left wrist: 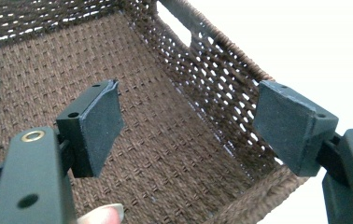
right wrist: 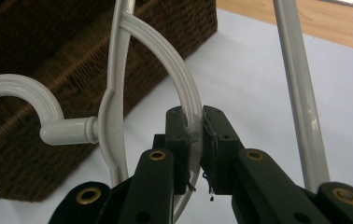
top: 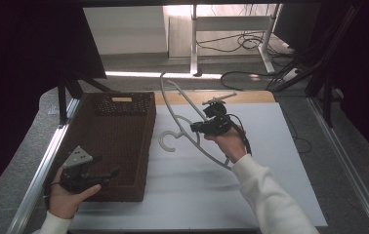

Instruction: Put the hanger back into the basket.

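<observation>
Nearest the camera in the high view, at the near left corner of the brown woven basket (top: 119,141), the left gripper (top: 105,174) sits in the person's left hand (top: 68,197), a white cuff showing at the wrist, with a grey three-cornered plate on top of the gripper. Its jaws point toward the inside of the basket and stand spread wide with nothing between them; in the left gripper view the two dark pads (left wrist: 103,122) frame the basket's woven floor and its far side wall (left wrist: 221,84), and a fingertip shows at the bottom edge. Just right of the basket lies the pale grey mat (top: 265,161) that covers the table, with a strip of bare wood along its far edge. Above the mat, close to the basket's right wall, the right gripper (top: 197,127) is held in the person's right hand (top: 229,141), in a white sleeve, and carries a white plastic clothes hanger (top: 187,105). The hanger is clear of the mat, its hook (top: 168,140) curling toward the basket and its long arms reaching away behind the gripper. In the right gripper view the jaws are pinched tight on one curved ribbed arm of the hanger (right wrist: 184,93), near the neck where the hook (right wrist: 20,93) joins, with the basket's wall beyond.
</observation>
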`<move>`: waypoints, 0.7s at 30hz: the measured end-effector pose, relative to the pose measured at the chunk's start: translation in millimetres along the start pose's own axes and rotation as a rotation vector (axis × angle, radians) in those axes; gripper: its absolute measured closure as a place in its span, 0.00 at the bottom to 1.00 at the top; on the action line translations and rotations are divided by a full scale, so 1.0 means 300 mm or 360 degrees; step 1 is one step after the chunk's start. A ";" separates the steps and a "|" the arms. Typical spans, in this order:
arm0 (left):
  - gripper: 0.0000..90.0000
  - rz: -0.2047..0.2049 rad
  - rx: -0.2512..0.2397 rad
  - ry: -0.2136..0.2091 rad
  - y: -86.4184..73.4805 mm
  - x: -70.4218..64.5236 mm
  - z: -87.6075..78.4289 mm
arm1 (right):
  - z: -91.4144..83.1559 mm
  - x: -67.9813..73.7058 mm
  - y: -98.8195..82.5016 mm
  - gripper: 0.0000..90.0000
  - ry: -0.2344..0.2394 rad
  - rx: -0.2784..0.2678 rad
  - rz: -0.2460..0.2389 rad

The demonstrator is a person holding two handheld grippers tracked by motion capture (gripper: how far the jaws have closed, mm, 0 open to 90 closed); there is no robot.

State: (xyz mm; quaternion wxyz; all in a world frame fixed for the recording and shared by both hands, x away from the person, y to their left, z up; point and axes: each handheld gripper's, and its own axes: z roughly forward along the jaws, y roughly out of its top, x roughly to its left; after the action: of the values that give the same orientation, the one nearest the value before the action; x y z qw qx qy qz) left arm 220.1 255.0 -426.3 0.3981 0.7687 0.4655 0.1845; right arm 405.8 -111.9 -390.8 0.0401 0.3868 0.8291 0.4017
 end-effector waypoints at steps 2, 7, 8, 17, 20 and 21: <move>0.26 0.0001 -0.0008 -0.0009 0.003 -0.004 -0.001 | -0.010 -0.003 0.002 0.90 0.0026 -0.0039 0.0040; 0.25 0.0019 -0.0043 -0.0069 0.030 -0.040 0.004 | -0.032 -0.012 0.004 0.90 0.0106 -0.0127 0.0147; 0.25 0.0020 -0.0045 -0.0077 0.034 -0.046 0.007 | -0.034 -0.014 0.004 0.90 0.0119 -0.0140 0.0163; 0.26 -0.0045 -0.0029 -0.0166 0.072 -0.087 0.054 | -0.040 -0.029 -0.007 0.90 0.0194 -0.0233 0.0274; 0.27 -0.0075 -0.0036 -0.0234 0.095 -0.109 0.072 | -0.039 -0.032 -0.008 0.90 0.0214 -0.0248 0.0296; 0.28 -0.0093 -0.0029 -0.0264 0.109 -0.125 0.085 | -0.039 -0.033 -0.009 0.90 0.0220 -0.0265 0.0306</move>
State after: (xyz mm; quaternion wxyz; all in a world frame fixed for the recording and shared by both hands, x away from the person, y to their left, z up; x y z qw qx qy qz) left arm 236.6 203.5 -413.1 0.4476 0.7637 0.4514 0.1127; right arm 406.6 -127.1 -387.2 -0.0237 0.4312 0.7528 0.4967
